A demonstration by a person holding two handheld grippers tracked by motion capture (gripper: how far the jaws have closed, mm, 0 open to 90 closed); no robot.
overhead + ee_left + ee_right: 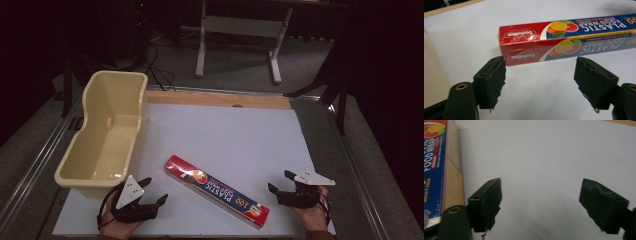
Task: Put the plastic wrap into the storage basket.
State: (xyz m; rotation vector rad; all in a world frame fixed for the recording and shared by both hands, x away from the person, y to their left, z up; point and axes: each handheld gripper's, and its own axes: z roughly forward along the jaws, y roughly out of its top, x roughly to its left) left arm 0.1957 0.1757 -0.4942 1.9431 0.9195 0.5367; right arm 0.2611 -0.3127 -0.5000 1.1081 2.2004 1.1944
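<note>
High view, box: the plastic wrap box (217, 191) lies flat and slantwise on the white board (225, 130), just beside the cream tub (107, 125).
Left gripper (145, 198): jaws wide apart, empty, near the box's red end.
Right gripper (281, 184): jaws spread, empty, beside the box's other end.
Handling: likely light, stiff cardboard, glossy and slippery.
Hold: across the narrow width, near an end.

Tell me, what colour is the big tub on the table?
The tub is pale creamy yellow, seen best in the high view.

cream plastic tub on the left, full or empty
Empty: the cream plastic tub shows a bare floor and bare inner walls in the high view.
</note>
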